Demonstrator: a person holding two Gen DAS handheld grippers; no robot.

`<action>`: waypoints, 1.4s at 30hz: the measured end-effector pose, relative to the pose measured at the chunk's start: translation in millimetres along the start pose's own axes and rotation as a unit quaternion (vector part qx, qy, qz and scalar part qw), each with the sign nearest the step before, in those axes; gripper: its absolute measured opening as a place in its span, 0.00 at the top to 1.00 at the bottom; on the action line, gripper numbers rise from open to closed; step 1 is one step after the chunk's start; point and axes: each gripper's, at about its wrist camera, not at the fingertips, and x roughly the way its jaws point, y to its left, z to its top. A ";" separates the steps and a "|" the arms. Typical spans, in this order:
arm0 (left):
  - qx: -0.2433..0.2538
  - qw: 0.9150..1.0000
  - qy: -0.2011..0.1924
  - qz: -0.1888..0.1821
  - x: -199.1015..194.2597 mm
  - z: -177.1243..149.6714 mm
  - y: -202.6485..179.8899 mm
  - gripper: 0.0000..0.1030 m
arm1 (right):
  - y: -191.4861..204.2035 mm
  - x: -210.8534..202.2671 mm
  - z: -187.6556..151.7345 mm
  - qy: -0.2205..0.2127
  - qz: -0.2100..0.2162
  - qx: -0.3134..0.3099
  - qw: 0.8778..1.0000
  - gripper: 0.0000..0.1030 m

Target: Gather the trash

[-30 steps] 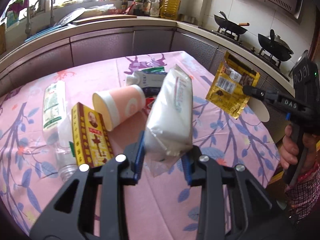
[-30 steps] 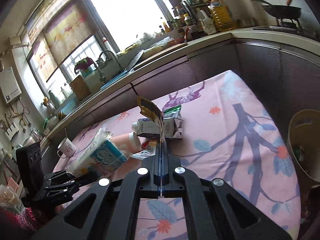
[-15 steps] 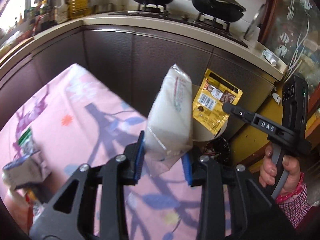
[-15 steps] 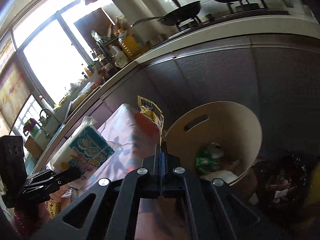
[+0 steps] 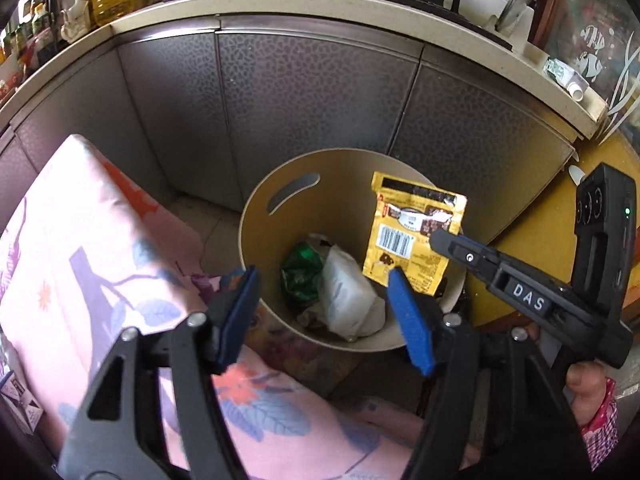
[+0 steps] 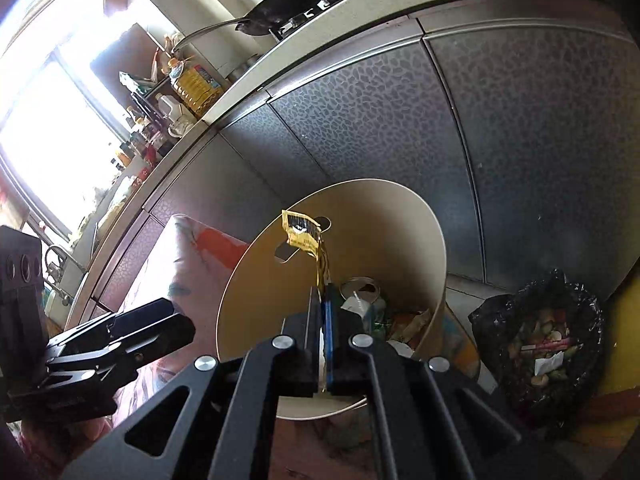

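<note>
At the bottom of the left wrist view, the left gripper (image 5: 324, 312) points down with its blue-padded jaws spread wide and holding nothing, over the edge of the table (image 5: 100, 240) with its pink floral cloth. Just beyond, a round beige bin (image 5: 272, 240) with a slot handle holds a soft white tissue pack (image 5: 348, 292) and crumpled green wrapper (image 5: 300, 272). From the right edge, the right gripper (image 5: 436, 238) slants in, jaws pressed on a glossy yellow sachet (image 5: 412, 236) that hangs flat above the bin's opening. Right of the bin in the right wrist view sits a black garbage bag (image 6: 548, 332). Dark pebble-textured cabinets (image 5: 312, 108) rise behind.
</note>
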 end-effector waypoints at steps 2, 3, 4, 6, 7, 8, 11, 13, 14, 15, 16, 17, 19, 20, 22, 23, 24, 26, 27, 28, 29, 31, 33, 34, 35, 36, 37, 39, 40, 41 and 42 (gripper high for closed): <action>-0.009 1.000 -0.006 -0.002 -13.1 -7.5 4.0 0.39 | -0.7 2.2 -0.7 -0.003 0.001 0.004 1.000 0.95; -0.012 1.000 -0.011 -0.006 -21.1 -13.1 6.4 0.39 | -0.1 2.6 -1.4 -0.004 -0.006 0.004 1.000 0.86; -0.014 1.000 -0.016 -0.009 -29.2 -18.7 8.5 0.39 | 1.7 2.4 -1.9 -0.006 -0.008 0.002 1.000 0.79; -0.020 0.999 -0.023 -0.010 -45.9 -33.2 13.7 0.38 | 5.9 -1.7 -2.4 -0.019 -0.014 -0.002 1.000 0.40; -0.025 0.999 -0.026 -0.014 -55.5 -42.2 17.6 0.39 | 8.3 -5.2 -2.5 -0.031 -0.015 -0.002 0.999 0.36; -0.030 0.999 -0.029 -0.017 -64.7 -52.1 21.2 0.39 | 10.8 -8.8 -3.0 -0.039 -0.013 -0.004 0.999 0.32; -0.042 0.998 -0.038 -0.008 -92.3 -79.8 33.7 0.38 | 23.2 -21.6 -4.0 -0.057 -0.004 -0.014 0.998 0.29; -0.048 0.998 -0.048 0.000 -112.3 -99.8 41.1 0.38 | 33.5 -29.8 -5.5 -0.065 0.009 -0.020 0.998 0.26; -0.052 0.997 -0.054 0.008 -123.7 -111.0 46.0 0.38 | 39.4 -33.2 -6.4 -0.066 0.018 -0.024 0.997 0.25; -0.058 0.996 -0.062 0.015 -135.1 -122.4 51.4 0.38 | 45.7 -35.0 -7.9 -0.063 0.025 -0.028 0.997 0.25; -0.065 0.995 -0.069 0.021 -146.6 -134.9 56.9 0.38 | 52.1 -35.9 -9.4 -0.056 0.033 -0.033 0.997 0.25; -0.073 0.994 -0.075 0.026 -158.3 -147.5 63.5 0.38 | 58.5 -36.3 -11.1 -0.050 0.039 -0.034 0.997 0.25; -0.092 0.991 -0.085 0.038 -180.0 -172.9 76.9 0.38 | 72.3 -36.9 -12.6 -0.036 0.055 -0.037 0.997 0.25; -0.101 0.990 -0.089 0.045 -189.8 -183.9 84.7 0.38 | 80.1 -36.0 -15.4 -0.027 0.064 -0.041 0.997 0.25; -0.121 0.986 -0.095 0.058 -208.3 -207.0 99.1 0.38 | 98.9 -33.2 -21.7 -0.008 0.081 -0.055 0.995 0.25; -0.134 0.984 -0.098 0.065 -217.8 -219.4 107.6 0.39 | 108.6 -31.5 -26.3 0.002 0.088 -0.063 0.994 0.25; -0.146 0.981 -0.101 0.073 -227.3 -231.6 116.5 0.38 | 118.9 -30.8 -31.1 0.010 0.095 -0.072 0.993 0.25; -0.173 0.975 -0.109 0.087 -247.1 -255.1 134.3 0.38 | 140.9 -27.7 -41.9 0.030 0.111 -0.090 0.989 0.27; -0.186 0.971 -0.113 0.094 -256.6 -265.7 143.1 0.38 | 152.2 -26.5 -47.6 0.039 0.118 -0.100 0.987 0.30; -0.201 0.967 -0.117 0.101 -266.2 -276.3 152.1 0.38 | 165.1 -26.6 -53.4 0.047 0.123 -0.110 0.985 0.31; -0.218 0.962 -0.123 0.106 -276.0 -287.6 161.3 0.39 | 177.1 -25.8 -59.6 0.054 0.129 -0.120 0.983 0.34; -0.252 0.951 -0.135 0.115 -294.9 -310.4 178.5 0.39 | 201.4 -23.8 -75.1 0.072 0.140 -0.140 0.978 0.38; -0.285 0.939 -0.144 0.129 -309.0 -332.1 195.8 0.39 | 227.3 -20.6 -93.0 0.091 0.151 -0.159 0.971 0.41; -0.298 0.933 -0.145 0.136 -313.2 -339.1 203.7 0.39 | 238.7 -19.1 -102.8 0.101 0.157 -0.170 0.968 0.42; -0.312 0.927 -0.145 0.146 -317.0 -348.1 211.9 0.39 | 249.6 -18.0 -112.8 0.111 0.162 -0.179 0.964 0.43; -0.325 0.922 -0.144 0.157 -319.5 -355.4 218.5 0.39 | 259.8 -16.4 -123.2 0.122 0.167 -0.188 0.960 0.43; -0.335 0.916 -0.141 0.170 -321.3 -361.6 224.0 0.39 | 270.0 -15.0 -133.7 0.133 0.172 -0.197 0.956 0.43; -0.349 0.906 -0.134 0.201 -324.7 -370.7 233.2 0.39 | 287.5 -14.4 -154.2 0.152 0.182 -0.213 0.948 0.43; -0.354 0.900 -0.127 0.220 -325.5 -373.9 236.7 0.39 | 295.7 -13.7 -164.6 0.160 0.186 -0.224 0.943 0.43; -0.357 0.896 -0.121 0.235 -325.8 -378.5 240.6 0.39 | 303.1 -14.5 -174.9 0.167 0.188 -0.234 0.939 0.43; -0.359 0.892 -0.115 0.248 -326.1 -381.1 243.1 0.39 | 310.9 -14.8 -183.7 0.172 0.190 -0.244 0.935 0.43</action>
